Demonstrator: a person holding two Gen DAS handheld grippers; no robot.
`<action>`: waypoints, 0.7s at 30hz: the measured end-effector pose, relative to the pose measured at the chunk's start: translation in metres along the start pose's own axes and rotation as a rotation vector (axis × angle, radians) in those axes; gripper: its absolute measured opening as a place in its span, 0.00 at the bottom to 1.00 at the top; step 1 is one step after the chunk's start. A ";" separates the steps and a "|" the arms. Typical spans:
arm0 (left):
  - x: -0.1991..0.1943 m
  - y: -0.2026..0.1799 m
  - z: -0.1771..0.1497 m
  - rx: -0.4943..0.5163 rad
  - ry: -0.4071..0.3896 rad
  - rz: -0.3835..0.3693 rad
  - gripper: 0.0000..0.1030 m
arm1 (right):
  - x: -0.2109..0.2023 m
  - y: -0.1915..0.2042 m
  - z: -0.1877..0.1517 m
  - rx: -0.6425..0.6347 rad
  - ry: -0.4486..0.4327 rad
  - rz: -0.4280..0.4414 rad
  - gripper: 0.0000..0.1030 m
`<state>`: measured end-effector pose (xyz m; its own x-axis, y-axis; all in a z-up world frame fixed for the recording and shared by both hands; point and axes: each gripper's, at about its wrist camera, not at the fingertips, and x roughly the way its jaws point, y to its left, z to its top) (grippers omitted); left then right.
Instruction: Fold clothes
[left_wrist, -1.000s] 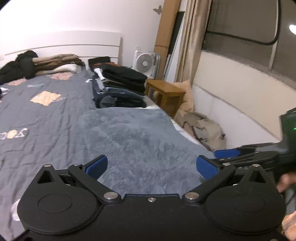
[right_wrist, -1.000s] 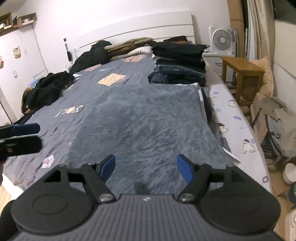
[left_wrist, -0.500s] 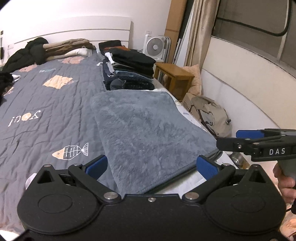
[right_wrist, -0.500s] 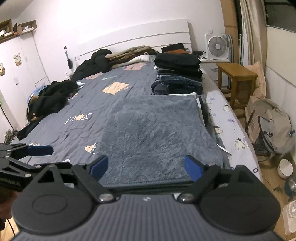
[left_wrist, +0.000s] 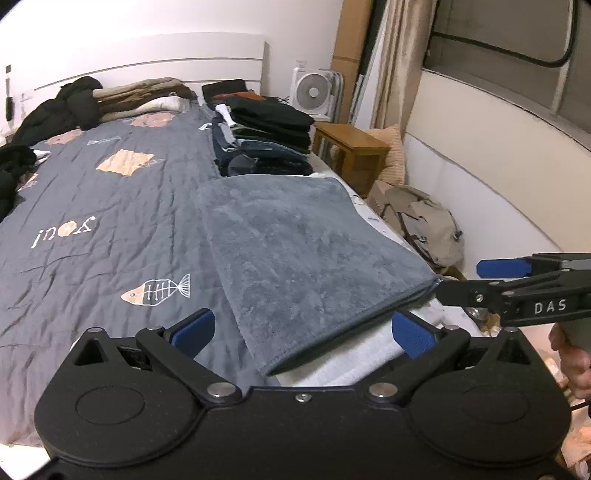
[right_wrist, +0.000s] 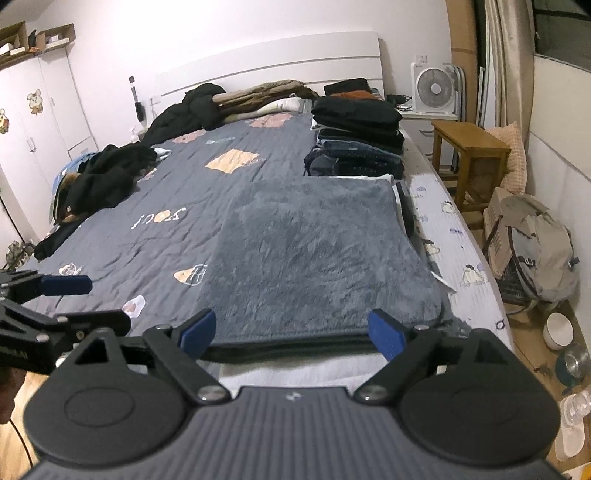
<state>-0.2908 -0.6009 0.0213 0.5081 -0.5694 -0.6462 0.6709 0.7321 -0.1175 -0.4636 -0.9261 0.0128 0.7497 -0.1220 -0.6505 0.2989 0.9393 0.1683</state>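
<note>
My left gripper (left_wrist: 301, 330): jaws wide, nothing gripped | my right gripper (right_wrist: 291, 330): jaws wide, nothing gripped | folded fluffy grey-blue fleece garment (right_wrist: 317, 254): flat near bed's right edge on the dark grey patterned quilt (left_wrist: 92, 221), just ahead of both grippers | stack of folded dark clothes (right_wrist: 358, 136): beyond it.

A white slatted headboard (right_wrist: 273, 62) stands against the far pale wall. On the far right a white box fan (right_wrist: 434, 90) sits beside a beige curtain (left_wrist: 397, 62). Nearer, a small wooden stool (right_wrist: 471, 147) stands on the floor by a grey backpack (right_wrist: 539, 243). White wardrobe doors (right_wrist: 40, 122) with what look like animal stickers fill the left wall. A dark window (left_wrist: 517, 48) lines the right.
</note>
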 end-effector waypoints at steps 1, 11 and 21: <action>-0.002 -0.002 -0.001 0.012 -0.001 0.002 1.00 | -0.002 0.002 -0.001 -0.004 0.002 0.000 0.86; -0.006 -0.011 -0.009 0.073 -0.004 0.048 1.00 | -0.014 0.017 -0.008 -0.048 -0.004 -0.018 0.86; -0.008 -0.008 -0.009 0.067 -0.003 0.049 1.00 | -0.012 0.010 -0.007 -0.039 -0.001 -0.023 0.87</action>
<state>-0.3052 -0.5989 0.0202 0.5429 -0.5349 -0.6474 0.6801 0.7323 -0.0348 -0.4736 -0.9129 0.0175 0.7433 -0.1444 -0.6532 0.2931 0.9480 0.1240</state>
